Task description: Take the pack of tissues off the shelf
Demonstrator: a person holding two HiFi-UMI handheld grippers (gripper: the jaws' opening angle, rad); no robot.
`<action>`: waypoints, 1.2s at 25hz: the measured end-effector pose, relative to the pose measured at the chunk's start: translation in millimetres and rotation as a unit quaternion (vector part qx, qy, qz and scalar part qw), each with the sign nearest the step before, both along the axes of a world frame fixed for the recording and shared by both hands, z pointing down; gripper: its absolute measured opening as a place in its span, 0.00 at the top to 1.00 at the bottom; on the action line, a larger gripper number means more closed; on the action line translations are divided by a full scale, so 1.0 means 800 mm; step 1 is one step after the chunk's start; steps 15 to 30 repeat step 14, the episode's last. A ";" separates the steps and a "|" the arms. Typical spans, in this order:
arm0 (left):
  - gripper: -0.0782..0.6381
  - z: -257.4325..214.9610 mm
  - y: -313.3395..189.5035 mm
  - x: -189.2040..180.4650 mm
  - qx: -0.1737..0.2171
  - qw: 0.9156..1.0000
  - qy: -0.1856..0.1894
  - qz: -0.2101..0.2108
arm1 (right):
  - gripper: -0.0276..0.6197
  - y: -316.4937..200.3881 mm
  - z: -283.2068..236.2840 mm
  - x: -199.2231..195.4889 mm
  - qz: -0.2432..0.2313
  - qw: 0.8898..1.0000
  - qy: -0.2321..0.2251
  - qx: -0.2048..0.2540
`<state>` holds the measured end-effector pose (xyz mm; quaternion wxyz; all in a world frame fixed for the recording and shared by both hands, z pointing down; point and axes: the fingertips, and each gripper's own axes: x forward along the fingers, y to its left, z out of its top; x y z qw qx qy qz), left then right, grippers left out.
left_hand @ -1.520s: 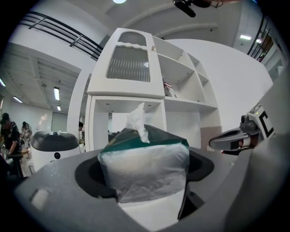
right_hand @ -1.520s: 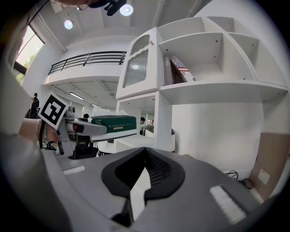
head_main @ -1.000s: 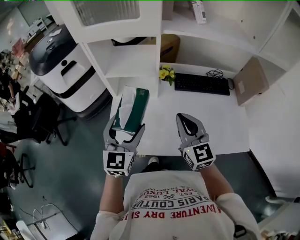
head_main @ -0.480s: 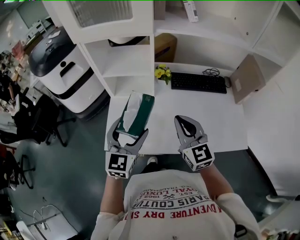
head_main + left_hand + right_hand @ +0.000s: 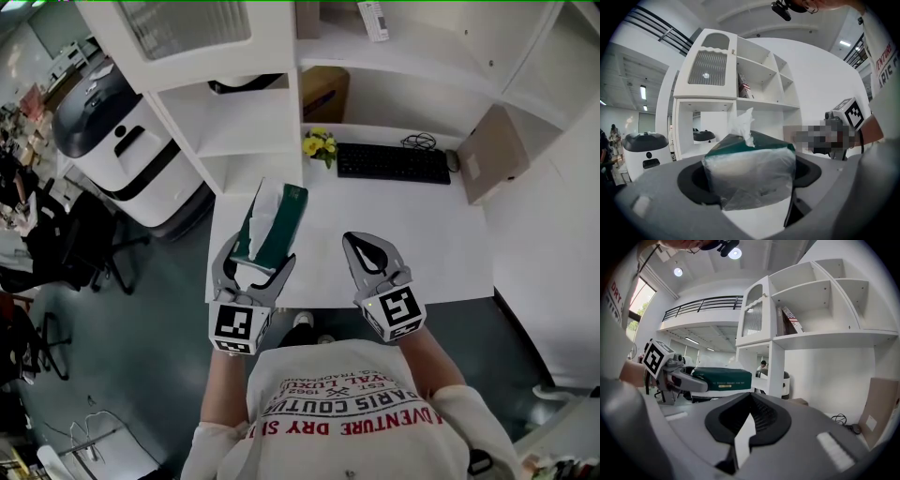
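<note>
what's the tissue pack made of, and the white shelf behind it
Tissue pack: thin plastic film, clear and glossy at the end, where it crinkles and catches light, dark green on top; a white paper tissue sticks out. Shelf: smooth white board, probably painted or laminated; the flat, even faces show no grain, so the core is unclear.

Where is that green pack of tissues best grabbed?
Grip the pack of tissues across its width at the near end, coming in lengthwise, as the left gripper does. It's a long block with a tissue poking from the top, so its flat long sides suit a pinch.
</note>
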<state>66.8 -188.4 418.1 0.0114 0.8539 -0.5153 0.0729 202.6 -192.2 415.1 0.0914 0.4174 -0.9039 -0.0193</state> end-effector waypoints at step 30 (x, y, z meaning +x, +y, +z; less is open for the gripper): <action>0.29 -0.011 -0.027 -0.009 0.011 1.000 0.001 -0.002 | 0.96 -0.024 -0.002 -0.008 0.012 1.000 -0.013 -0.010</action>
